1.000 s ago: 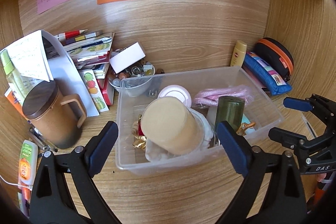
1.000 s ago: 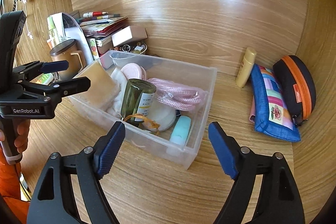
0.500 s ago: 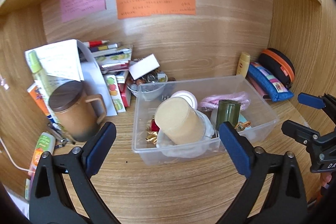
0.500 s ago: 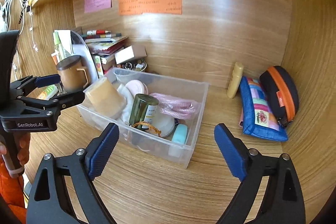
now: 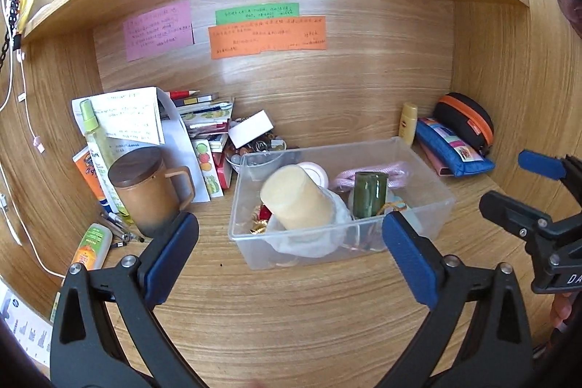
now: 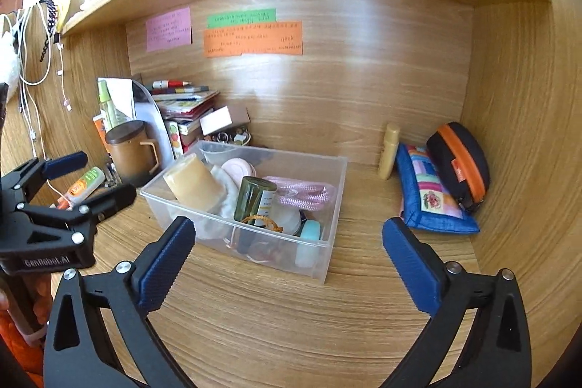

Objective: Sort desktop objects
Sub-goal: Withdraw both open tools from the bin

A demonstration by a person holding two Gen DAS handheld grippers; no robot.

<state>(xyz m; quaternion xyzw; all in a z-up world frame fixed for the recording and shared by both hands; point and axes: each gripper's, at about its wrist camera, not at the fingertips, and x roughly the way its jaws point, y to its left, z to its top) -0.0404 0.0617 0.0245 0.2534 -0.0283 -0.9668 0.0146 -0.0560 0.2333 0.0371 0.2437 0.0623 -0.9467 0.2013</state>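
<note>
Between the wide-spread blue pads of the left gripper (image 5: 290,244) nothing is held; the right gripper (image 6: 287,253) is just as empty, both having just opened further. Beyond them on the desk (image 6: 291,322) sits the clear plastic bin (image 6: 329,257), already packed with a tan cup (image 5: 294,197), green bottle (image 5: 369,193) and pink cord (image 6: 303,195). Left to sort, seemingly: the brown mug (image 5: 145,191), pencil case (image 6: 433,199), yellow tube (image 6: 388,151) and book pile (image 5: 207,119).

Left gripper (image 5: 289,257) tilted downward, blue pads (image 5: 171,257) spread wide, nothing between them, right gripper (image 6: 287,259) tilted likewise, jaws just opened further to full spread, empty, both held side by side
</note>
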